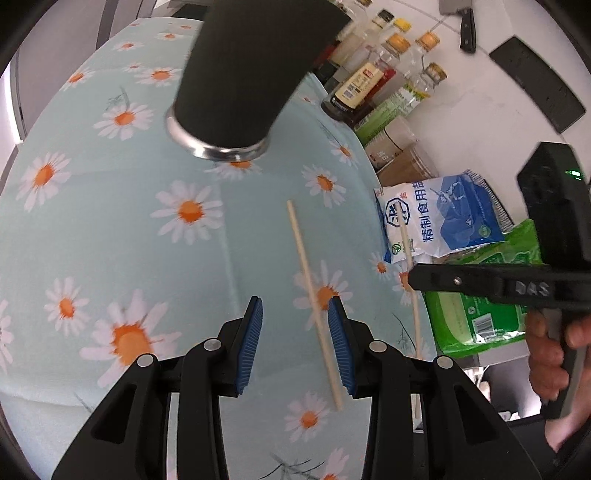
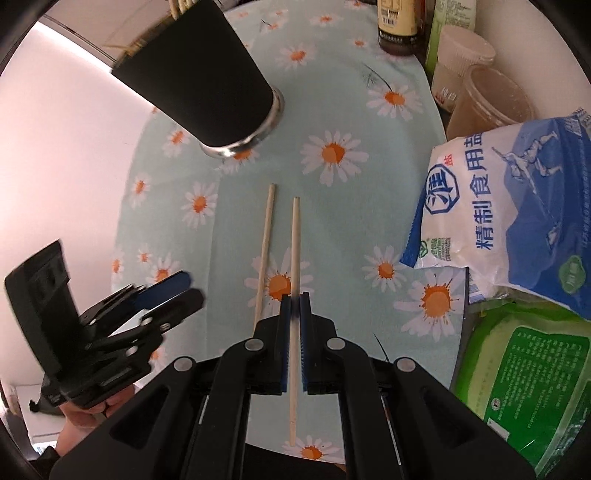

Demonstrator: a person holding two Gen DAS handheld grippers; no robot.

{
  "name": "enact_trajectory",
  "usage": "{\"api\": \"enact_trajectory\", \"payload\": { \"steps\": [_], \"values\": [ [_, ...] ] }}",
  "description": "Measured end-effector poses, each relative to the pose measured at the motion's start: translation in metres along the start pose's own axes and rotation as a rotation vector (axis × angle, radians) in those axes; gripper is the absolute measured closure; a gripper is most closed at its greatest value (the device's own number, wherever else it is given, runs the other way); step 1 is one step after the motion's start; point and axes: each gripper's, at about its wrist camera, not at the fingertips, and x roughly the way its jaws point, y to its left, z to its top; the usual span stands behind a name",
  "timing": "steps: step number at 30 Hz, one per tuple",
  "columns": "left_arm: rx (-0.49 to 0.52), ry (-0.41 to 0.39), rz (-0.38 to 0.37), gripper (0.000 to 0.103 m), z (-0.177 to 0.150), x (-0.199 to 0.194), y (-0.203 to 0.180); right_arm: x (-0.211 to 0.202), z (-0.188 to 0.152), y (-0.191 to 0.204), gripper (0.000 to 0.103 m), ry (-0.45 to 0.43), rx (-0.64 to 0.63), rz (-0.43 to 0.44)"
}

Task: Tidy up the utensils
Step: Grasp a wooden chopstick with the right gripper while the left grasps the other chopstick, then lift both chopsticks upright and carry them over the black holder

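Observation:
Two pale wooden chopsticks are in play. One chopstick (image 1: 314, 299) lies on the daisy-print cloth (image 1: 147, 229), passing between the open blue pads of my left gripper (image 1: 295, 317); it also shows in the right wrist view (image 2: 264, 254). My right gripper (image 2: 294, 295) is shut on the other chopstick (image 2: 295, 236), holding it near its middle; in the left wrist view this gripper (image 1: 413, 278) and its chopstick (image 1: 413, 306) show at the right. A black utensil cup (image 1: 243, 74) with a steel base stands further back on the cloth (image 2: 207, 70), with chopstick ends at its rim.
Sauce bottles (image 1: 373, 74), plastic jars (image 2: 491, 96), a blue-and-white salt bag (image 2: 517, 206) and a green packet (image 2: 532, 376) line the right side of the cloth. A cleaver (image 1: 461, 18) lies on the counter far back. The left gripper shows at the right wrist view's left (image 2: 166, 295).

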Motion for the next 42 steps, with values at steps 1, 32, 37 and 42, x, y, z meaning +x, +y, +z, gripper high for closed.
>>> {"api": "enact_trajectory", "payload": {
  "steps": [1,32,37,42],
  "values": [
    [0.003,0.013,0.019,0.068,0.003,0.003,-0.005,-0.003,-0.001,-0.002,0.097,-0.01,-0.005,0.012],
    [0.02,0.213,0.453,0.099,0.024,0.088,-0.07,-0.041,-0.025,-0.048,0.097,-0.102,-0.068,0.155],
    [0.014,0.211,0.436,0.099,0.026,0.089,-0.067,-0.04,-0.023,-0.045,0.097,-0.101,-0.06,0.155],
    [0.007,0.192,0.4,0.099,0.028,0.076,-0.06,-0.035,-0.018,-0.036,0.097,-0.099,-0.059,0.138]
  ]
}}
